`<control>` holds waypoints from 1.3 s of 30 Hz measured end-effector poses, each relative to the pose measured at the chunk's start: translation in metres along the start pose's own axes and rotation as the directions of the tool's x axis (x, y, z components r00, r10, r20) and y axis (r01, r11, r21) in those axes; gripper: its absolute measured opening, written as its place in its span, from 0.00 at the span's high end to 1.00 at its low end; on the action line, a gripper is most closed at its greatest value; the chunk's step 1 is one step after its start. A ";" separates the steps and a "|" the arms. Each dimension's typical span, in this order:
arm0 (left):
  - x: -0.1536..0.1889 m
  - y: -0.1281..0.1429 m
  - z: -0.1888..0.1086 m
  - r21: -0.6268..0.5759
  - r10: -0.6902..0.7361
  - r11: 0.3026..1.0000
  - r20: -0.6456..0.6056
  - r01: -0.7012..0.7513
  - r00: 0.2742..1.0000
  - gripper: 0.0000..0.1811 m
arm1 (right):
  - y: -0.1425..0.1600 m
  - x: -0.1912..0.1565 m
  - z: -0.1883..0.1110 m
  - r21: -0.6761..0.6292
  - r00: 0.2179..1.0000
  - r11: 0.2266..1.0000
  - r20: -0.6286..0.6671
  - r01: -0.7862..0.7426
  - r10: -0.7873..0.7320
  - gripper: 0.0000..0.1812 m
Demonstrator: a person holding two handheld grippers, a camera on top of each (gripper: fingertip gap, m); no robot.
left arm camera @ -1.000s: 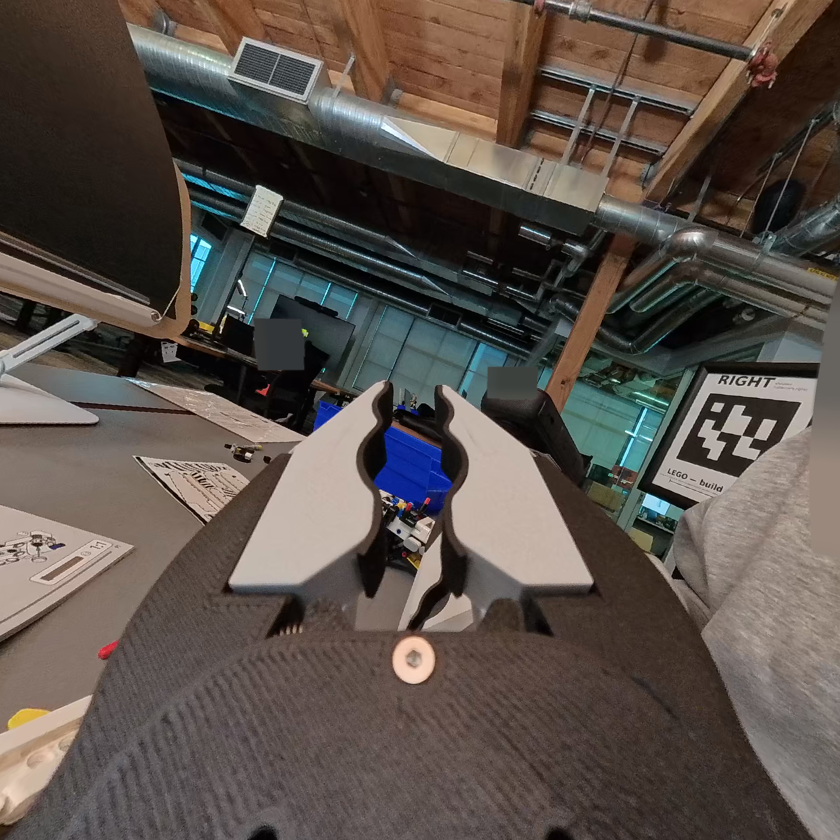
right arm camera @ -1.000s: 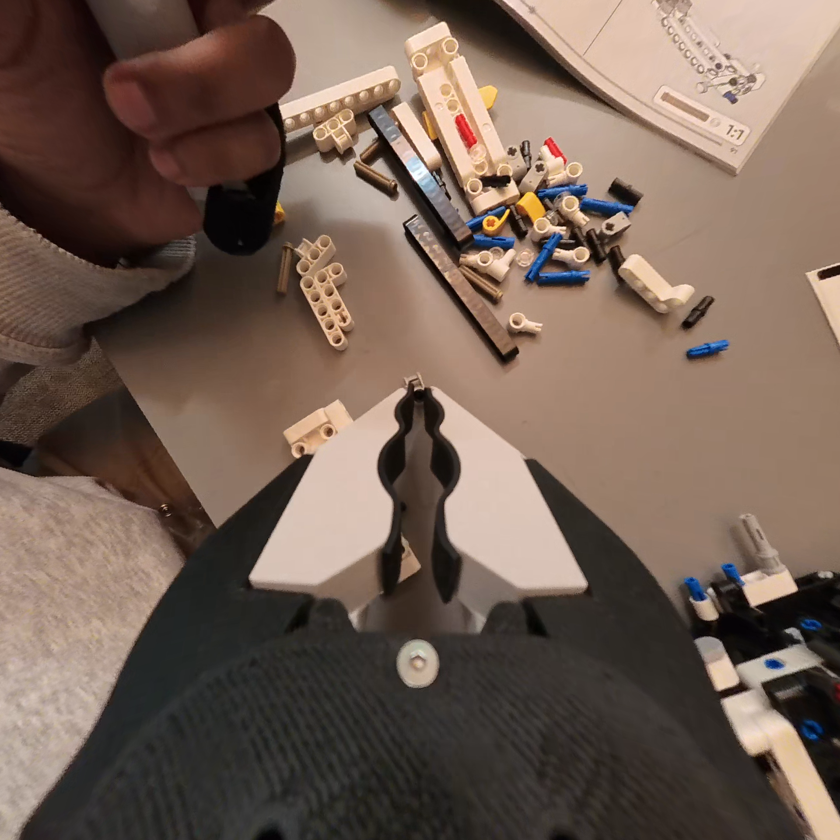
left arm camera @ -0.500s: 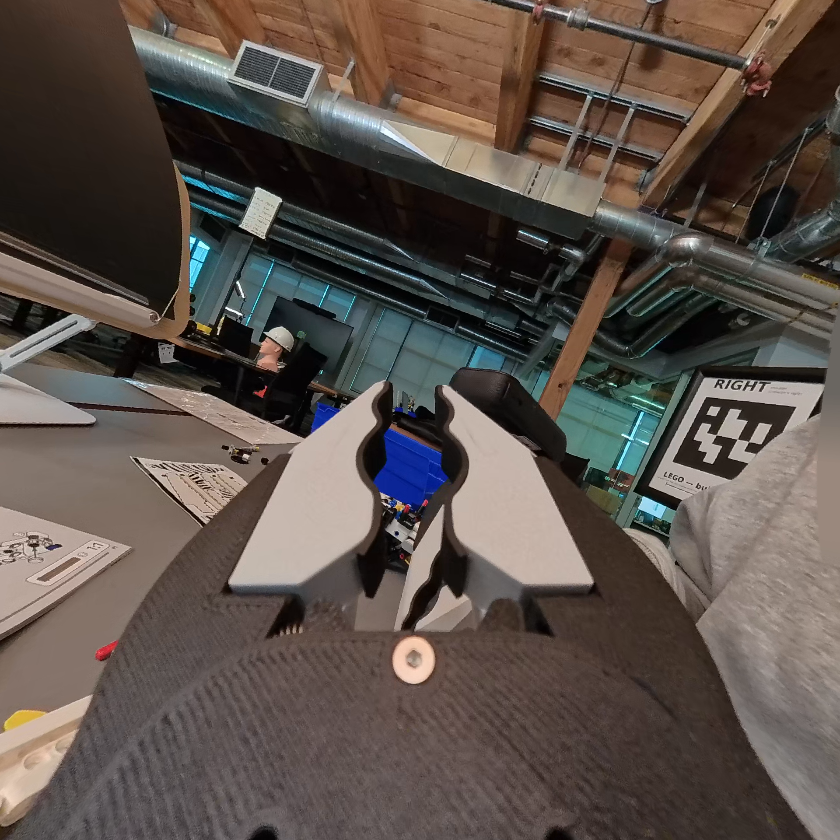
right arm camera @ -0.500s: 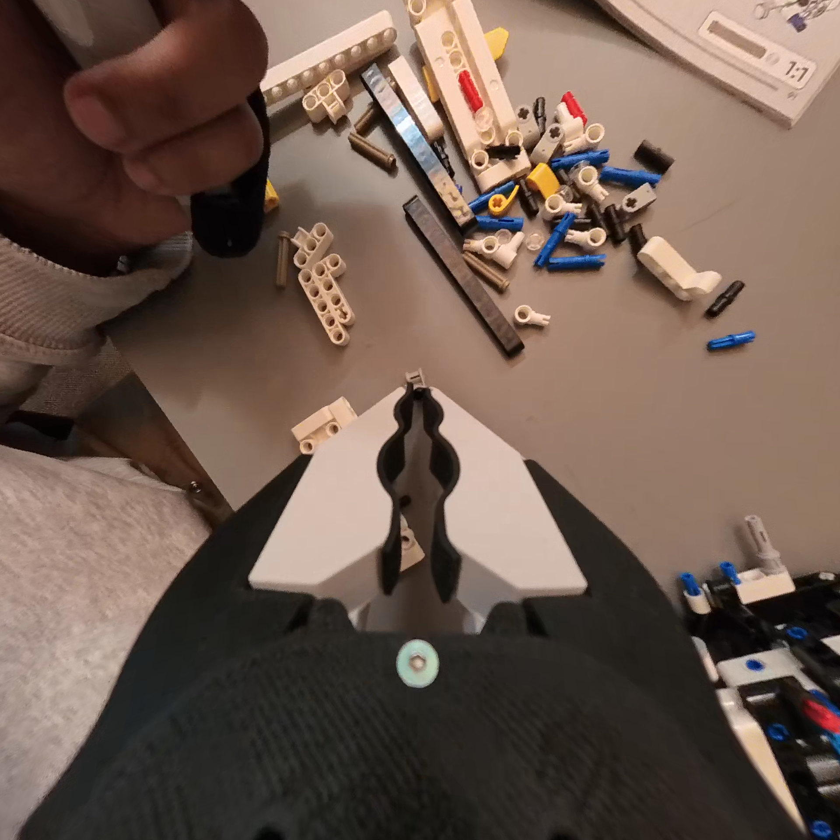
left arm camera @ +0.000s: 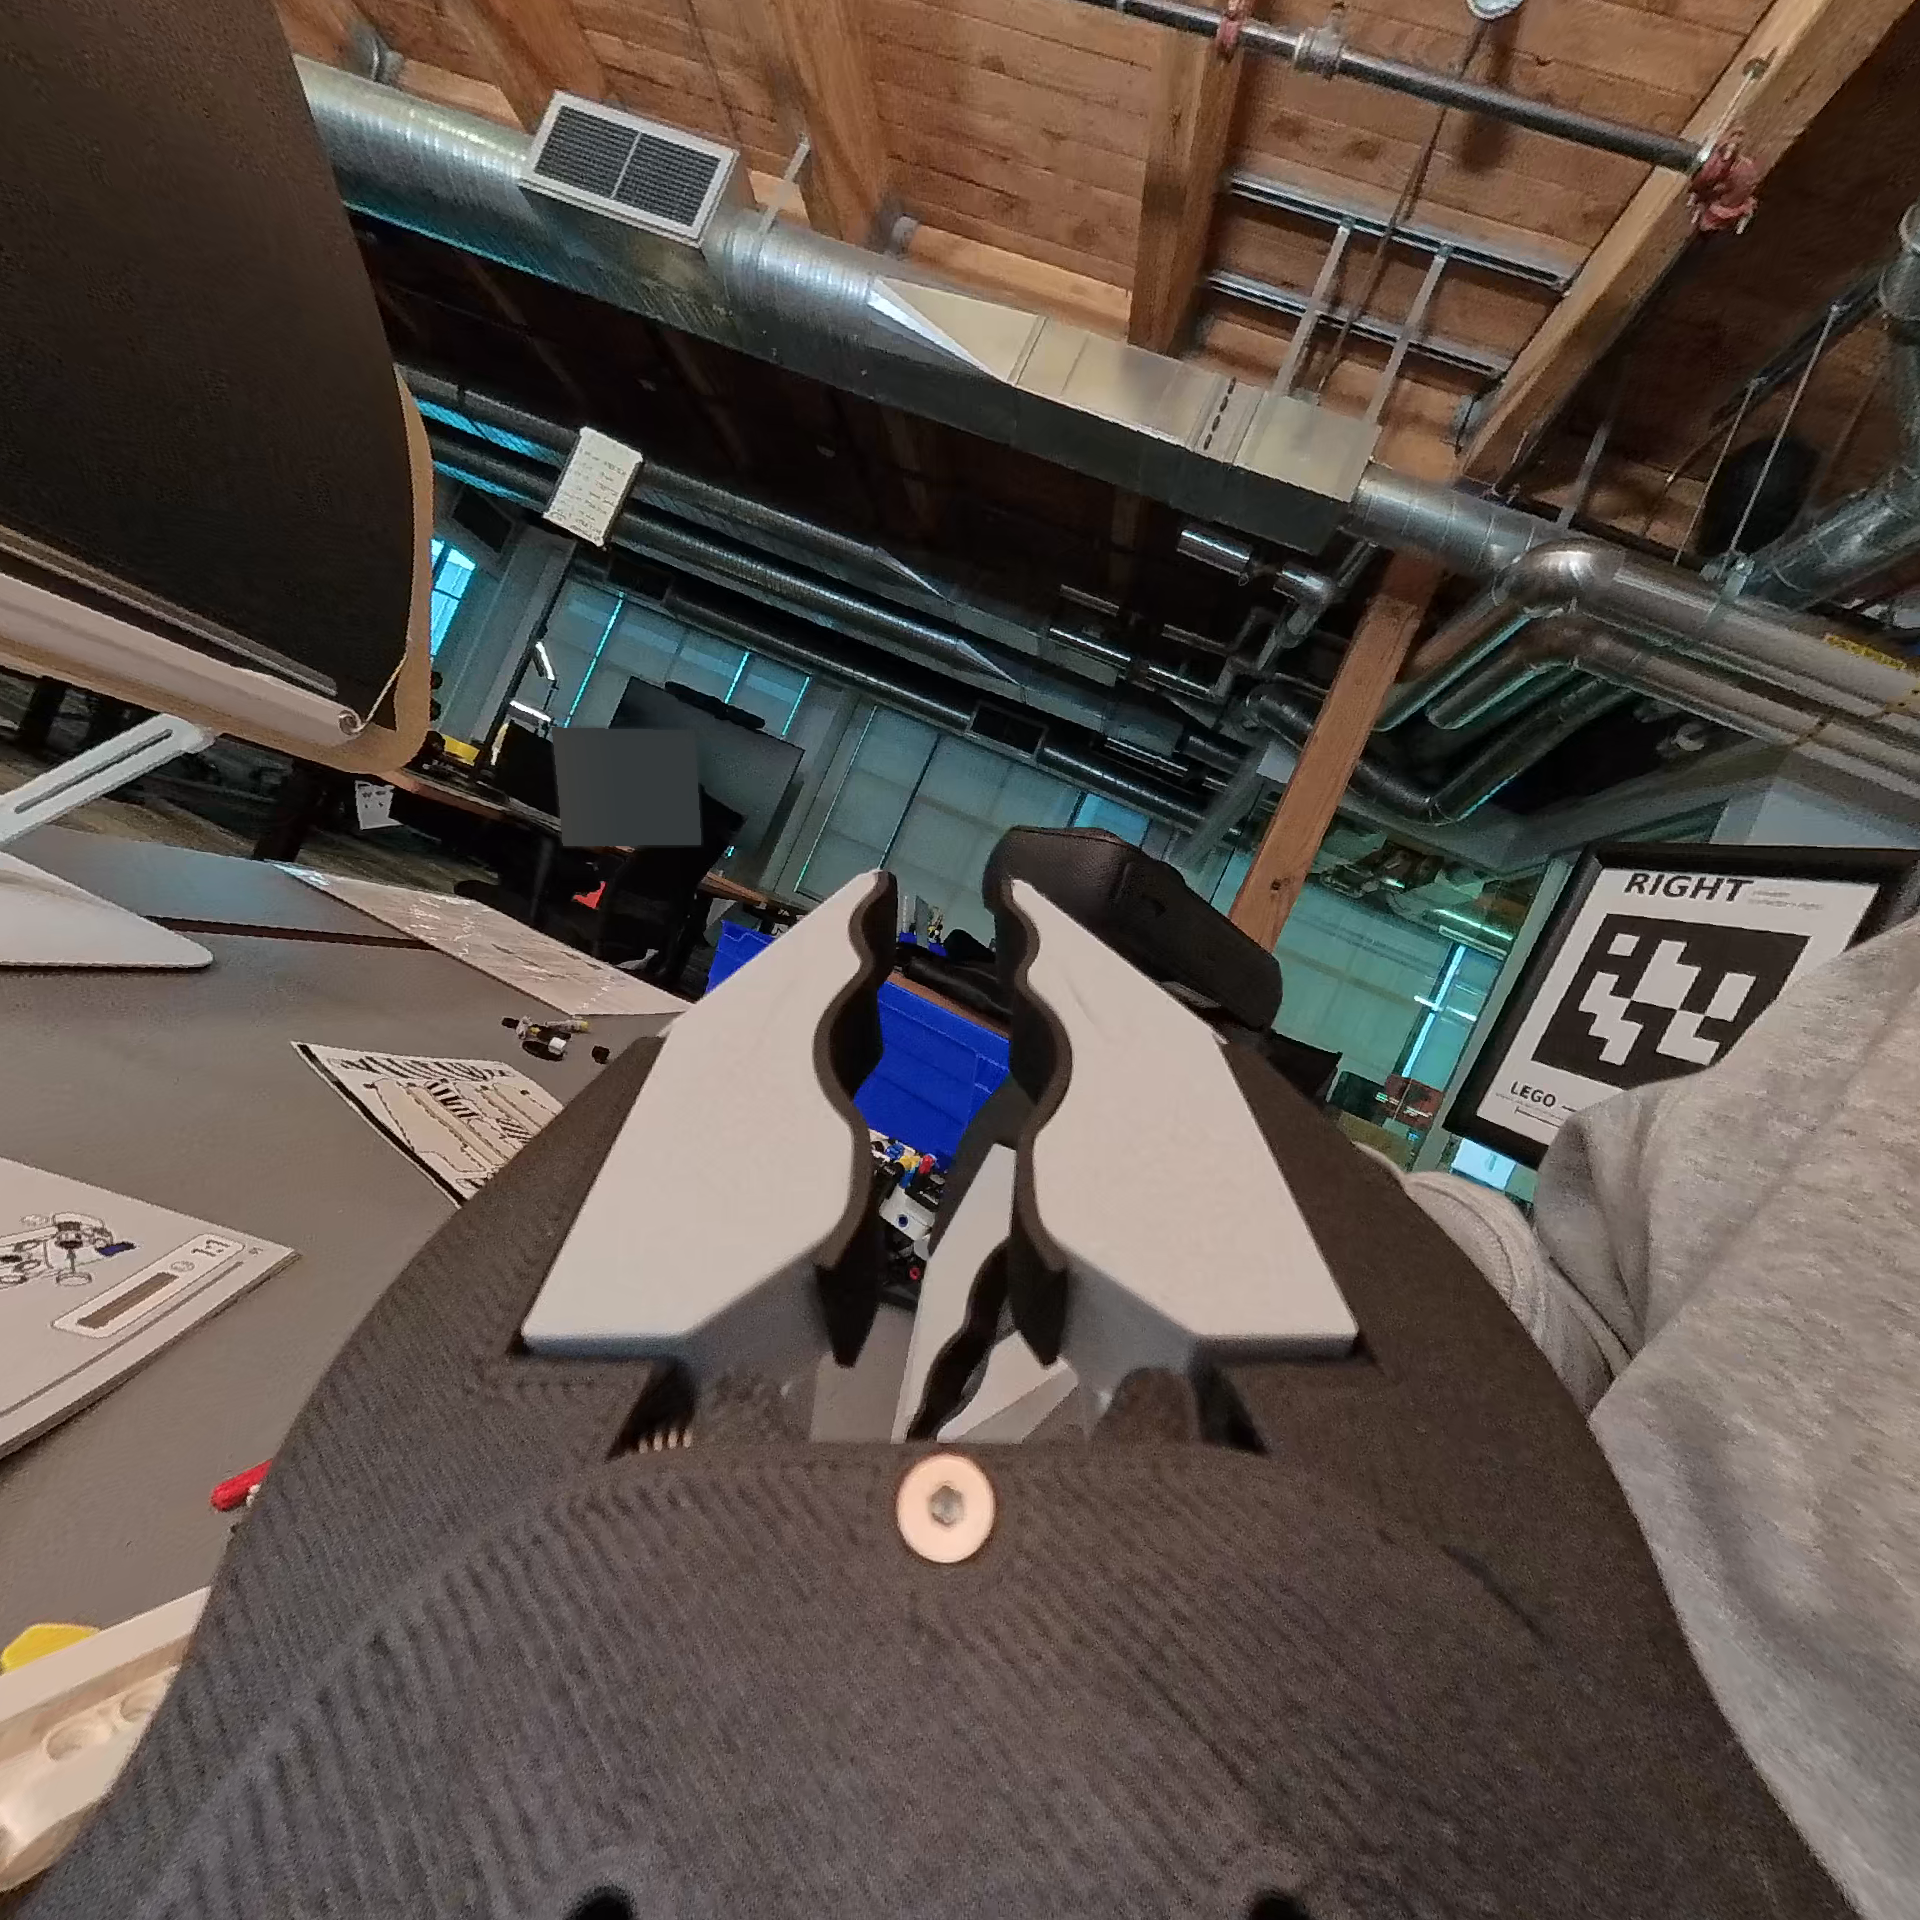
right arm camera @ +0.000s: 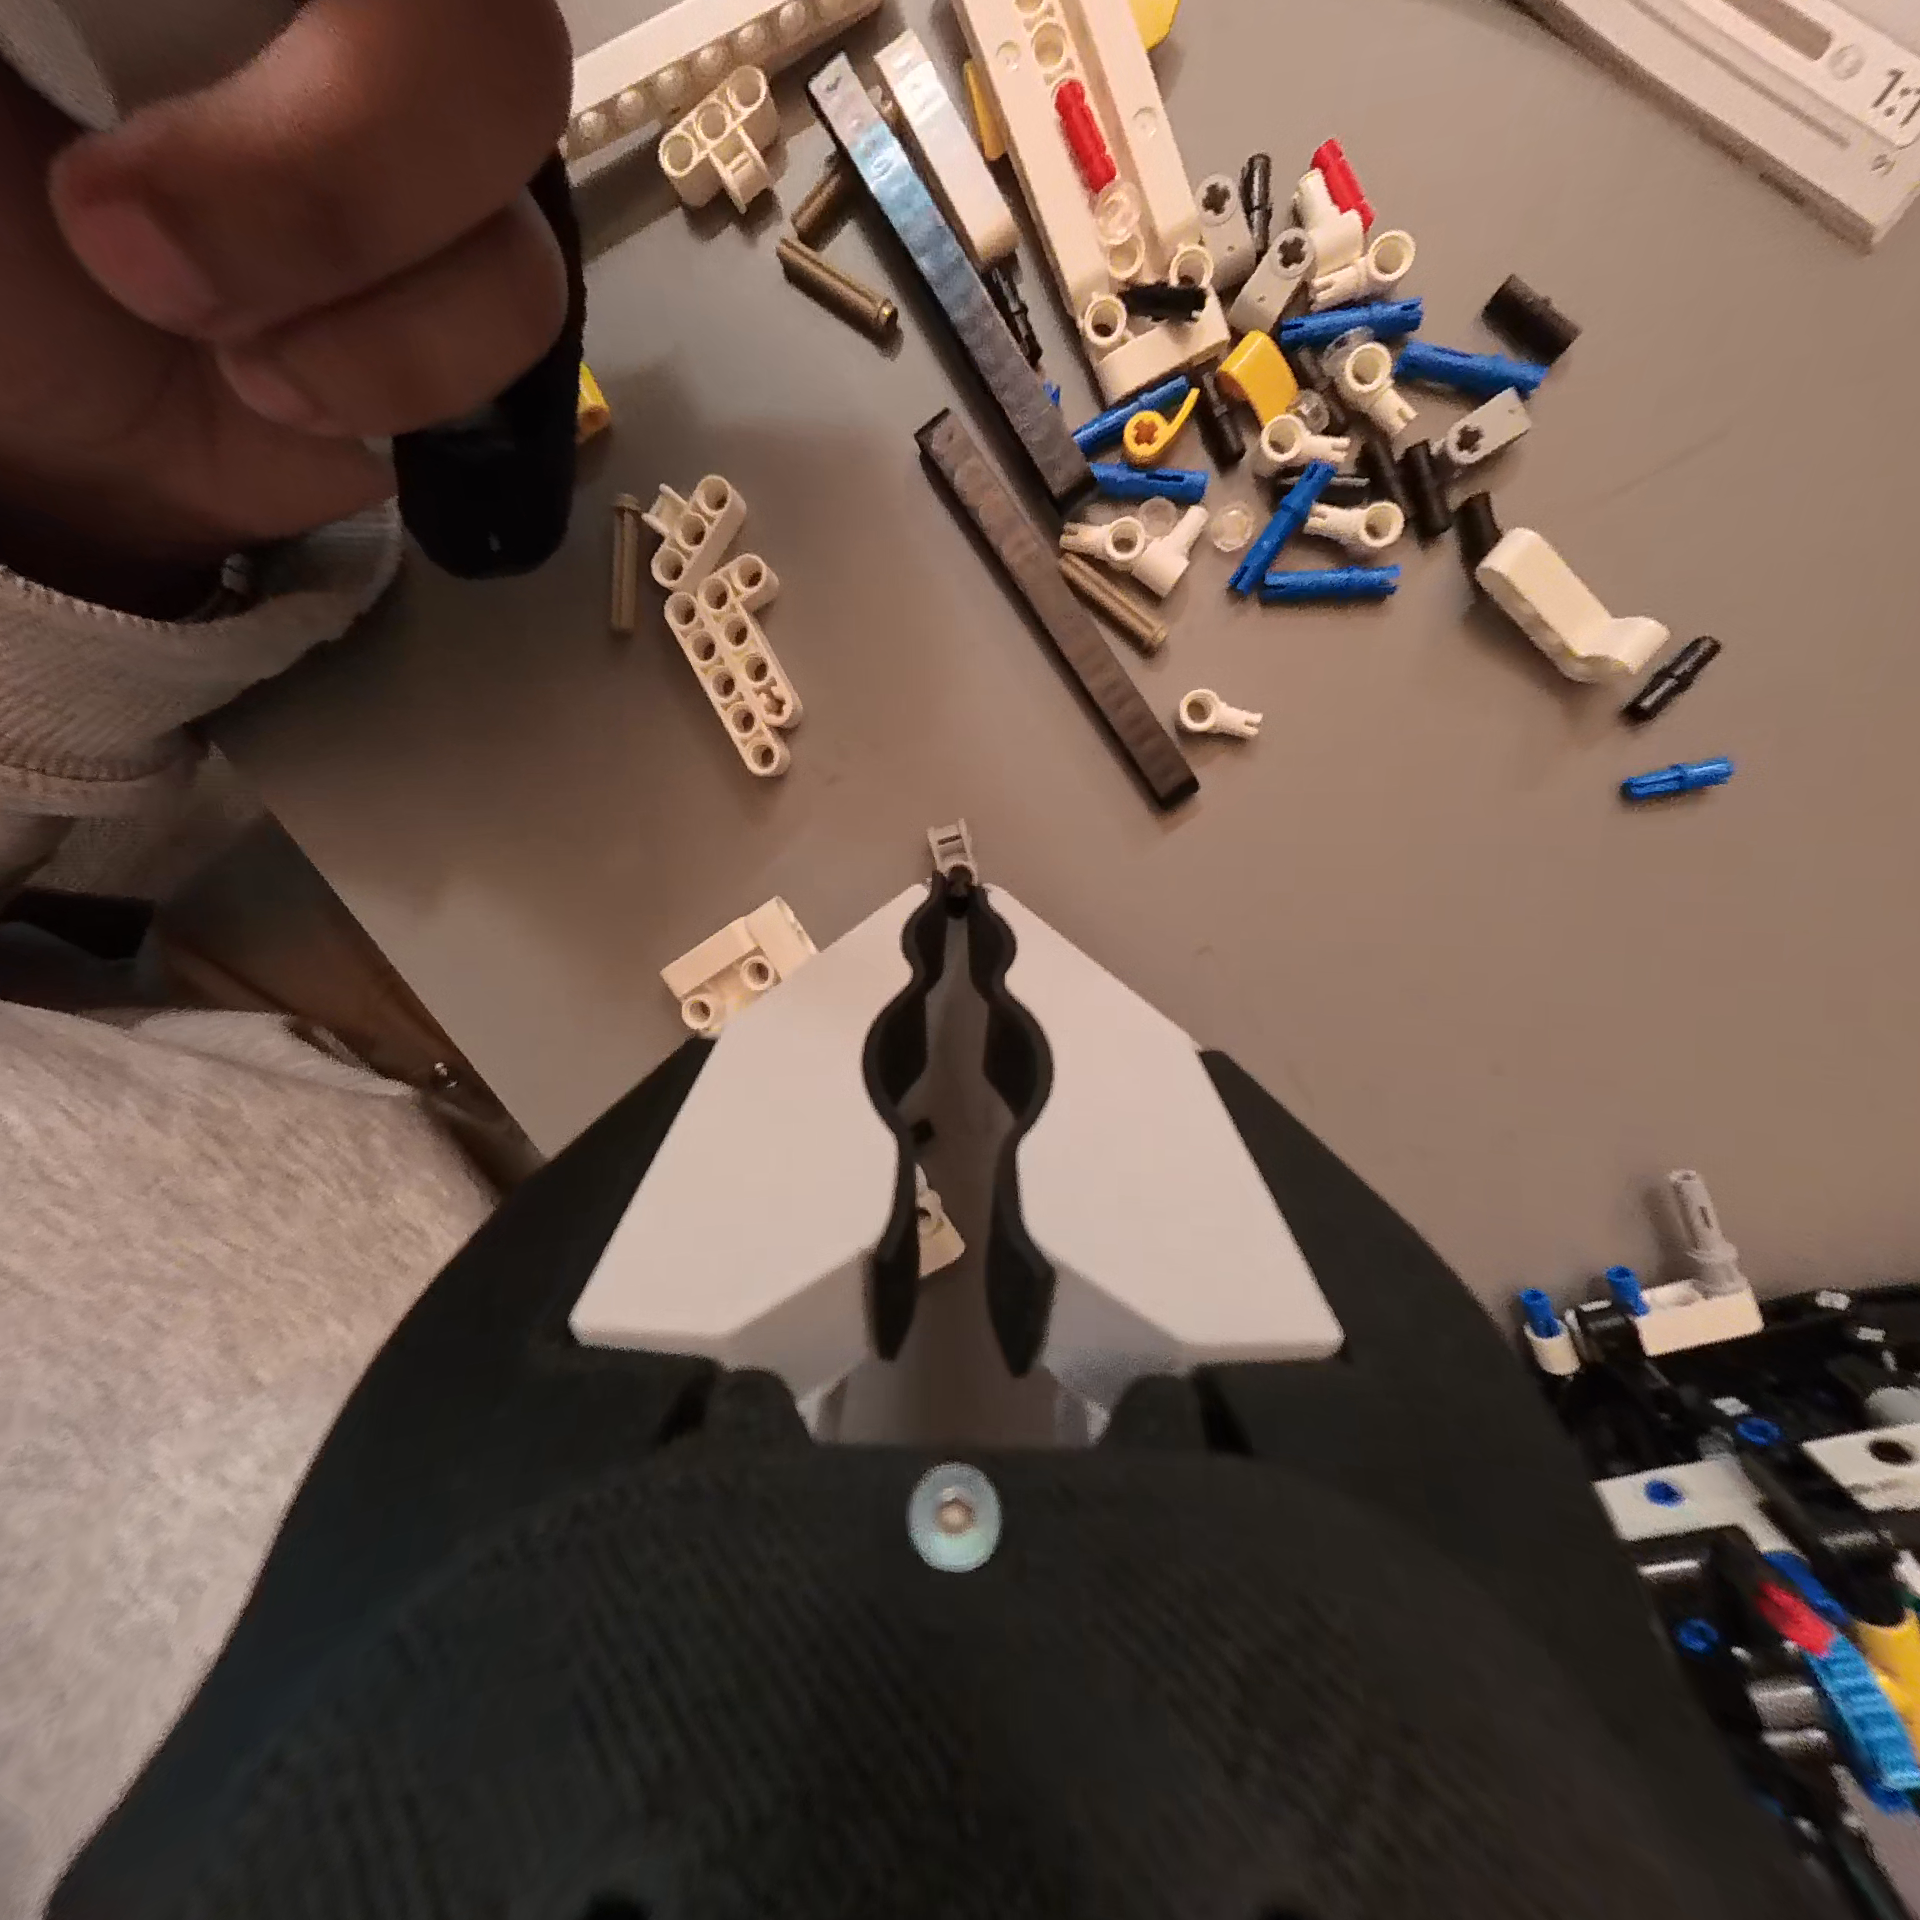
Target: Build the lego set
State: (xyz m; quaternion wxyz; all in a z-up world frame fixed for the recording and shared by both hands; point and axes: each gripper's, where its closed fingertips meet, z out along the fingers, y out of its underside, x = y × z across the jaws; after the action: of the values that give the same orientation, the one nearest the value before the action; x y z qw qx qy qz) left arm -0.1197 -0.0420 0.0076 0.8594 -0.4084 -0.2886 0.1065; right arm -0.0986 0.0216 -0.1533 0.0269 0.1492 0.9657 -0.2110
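Note:
My right gripper (right arm camera: 954, 896) is shut on a small grey pin (right arm camera: 953, 847) that sticks out past its tips, above the grey table (right arm camera: 1351, 987). A pile of loose white, blue, black and yellow Lego pieces (right arm camera: 1247, 416) lies ahead of it. A white angled beam (right arm camera: 727, 634) and a small white block (right arm camera: 732, 961) lie nearer. The part-built black, white and blue model (right arm camera: 1766, 1507) is at the lower right. My left gripper (left arm camera: 940, 894) is open and empty, tilted up toward the ceiling. The right gripper's fingers (left arm camera: 961, 1226) show below through its gap.
A hand (right arm camera: 260, 208) grips the left gripper's handle at the upper left. The table's edge (right arm camera: 343, 935) runs along the left. An instruction booklet (right arm camera: 1766, 125) lies beyond the pile and also shows in the left wrist view (left arm camera: 104, 1278). A monitor (left arm camera: 156, 364) stands at the left. There is about 15 centimetres between the tips of the two grippers. The small white block (right arm camera: 732, 961) is closer to my right gripper, around 5 centimetres from its tips; the left tips are 20 centimetres off.
My right gripper has moved a little closer to the pile with the pin still held; more of the model shows at the lower right. The left gripper has barely moved.

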 end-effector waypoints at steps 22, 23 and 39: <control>-0.029 -0.060 -0.047 0.149 0.073 0.984 0.150 -0.096 0.986 0.92 | -0.003 -0.001 0.004 -0.423 0.964 0.874 -0.001 0.239 -0.265 0.99; -0.029 -0.062 -0.049 0.157 0.069 0.983 0.152 -0.093 0.986 0.92 | -0.003 -0.001 0.004 -0.421 0.963 0.874 -0.004 0.244 -0.271 0.99; -0.033 -0.067 -0.053 0.200 0.007 0.979 0.131 -0.033 0.991 0.92 | -0.001 0.001 0.000 -0.066 0.989 0.987 0.012 0.148 -0.148 0.99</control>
State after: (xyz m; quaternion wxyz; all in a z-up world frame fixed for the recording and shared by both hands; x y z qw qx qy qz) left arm -0.1192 -0.1329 0.0181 0.8746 -0.3144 -0.3276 0.1701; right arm -0.0996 0.0207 -0.1526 0.0195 0.0754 0.9805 -0.1804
